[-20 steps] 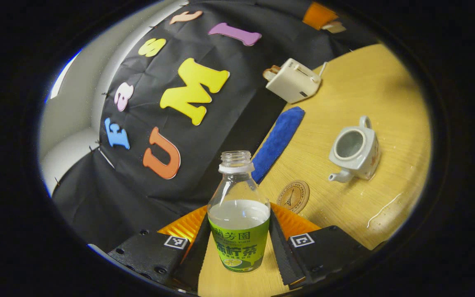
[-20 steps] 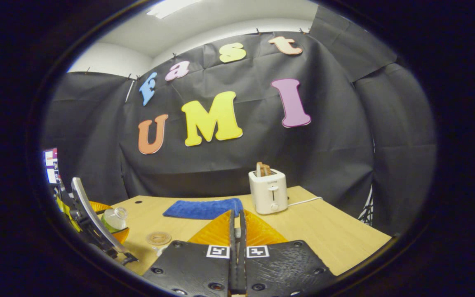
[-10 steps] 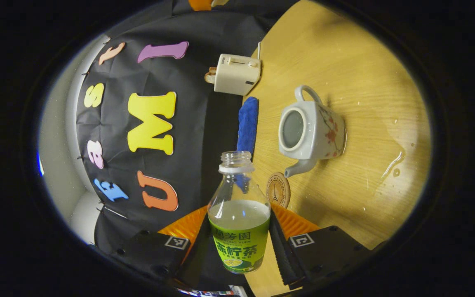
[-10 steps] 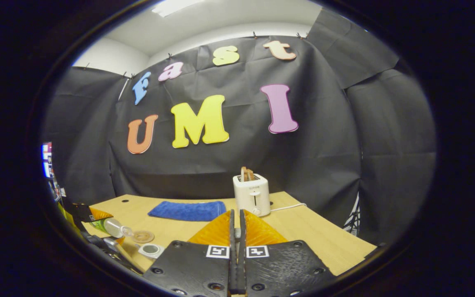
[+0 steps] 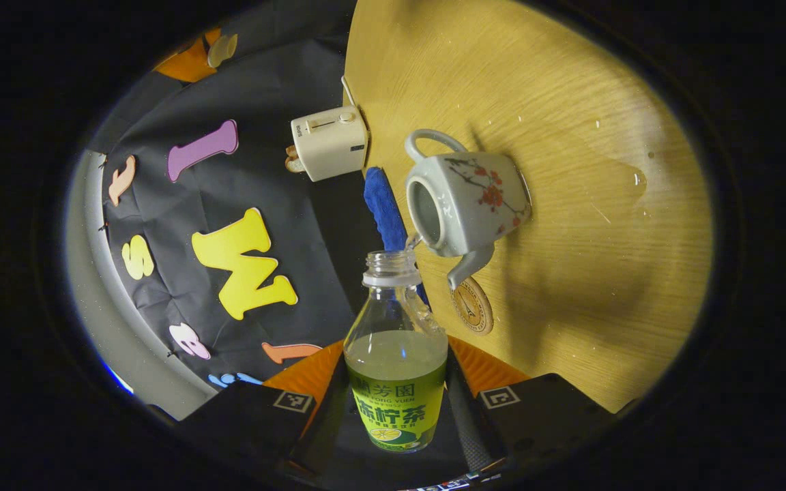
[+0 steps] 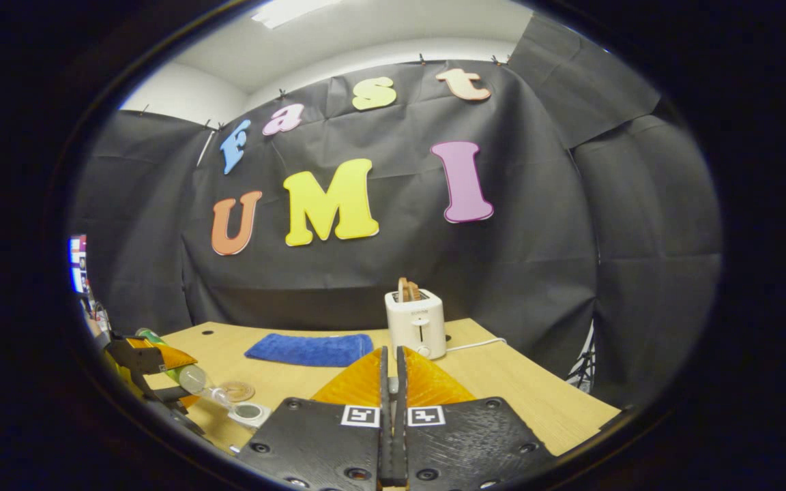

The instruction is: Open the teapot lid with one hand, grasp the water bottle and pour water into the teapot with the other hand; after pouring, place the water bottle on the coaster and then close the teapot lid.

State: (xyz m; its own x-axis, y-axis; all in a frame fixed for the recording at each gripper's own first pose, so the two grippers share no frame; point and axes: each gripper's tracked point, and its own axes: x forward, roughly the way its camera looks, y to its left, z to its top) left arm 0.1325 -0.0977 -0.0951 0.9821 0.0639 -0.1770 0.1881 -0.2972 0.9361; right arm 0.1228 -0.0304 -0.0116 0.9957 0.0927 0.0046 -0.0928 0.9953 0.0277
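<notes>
My left gripper (image 5: 396, 399) is shut on a clear water bottle (image 5: 396, 361) with a green label, tipped so its open mouth points at the teapot. The white flowered teapot (image 5: 468, 198) stands lidless on the table, and a thin stream runs from the bottle into its opening. A round coaster (image 5: 472, 305) lies beside the spout. The right gripper view shows the tilted bottle (image 6: 181, 374), the teapot's opening (image 6: 250, 411) and the coaster (image 6: 237, 391) at lower left. My right gripper (image 6: 393, 372) is held above the table, fingers pressed together on a pale sliver, the lid.
A white toaster (image 5: 328, 142) with toast and a blue cloth (image 5: 383, 204) sit at the table's back edge. Water drops and a small puddle (image 5: 632, 177) lie on the wooden table (image 5: 570, 286) past the teapot.
My left gripper has rolled further over with the bottle and come closer to the teapot; water now streams in. The right gripper has barely moved.
</notes>
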